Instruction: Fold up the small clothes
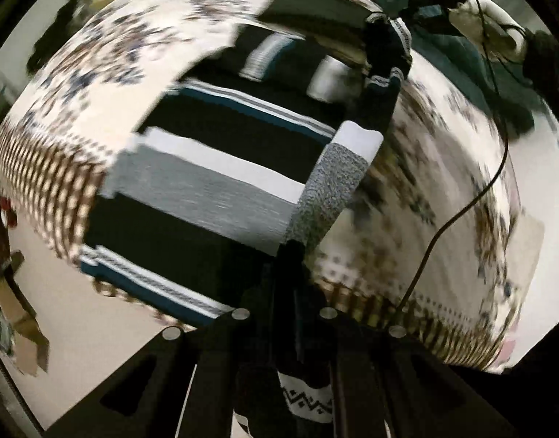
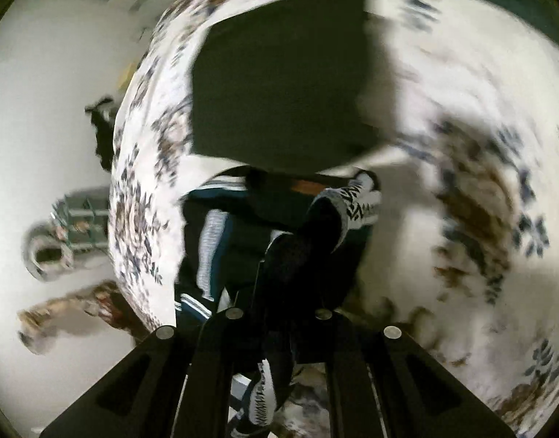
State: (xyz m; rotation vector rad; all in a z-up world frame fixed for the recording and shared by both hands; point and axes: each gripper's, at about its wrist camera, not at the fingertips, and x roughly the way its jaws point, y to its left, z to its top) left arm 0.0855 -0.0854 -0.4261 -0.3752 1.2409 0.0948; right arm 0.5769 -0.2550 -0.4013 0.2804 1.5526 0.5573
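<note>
1. Gripping 1 end of the sock (image 1: 337, 179), my left hand-held gripper (image 1: 301, 390) is clamped shut.
2. My right hand-held gripper (image 2: 275, 383) pinches its other end.
3. The sock's long axis spans both, above the striped garments (image 1: 221, 168).

Black, grey, white and teal striped garment (image 1: 221, 168), white cloth (image 1: 443, 168) with brown-blue flowers
</note>
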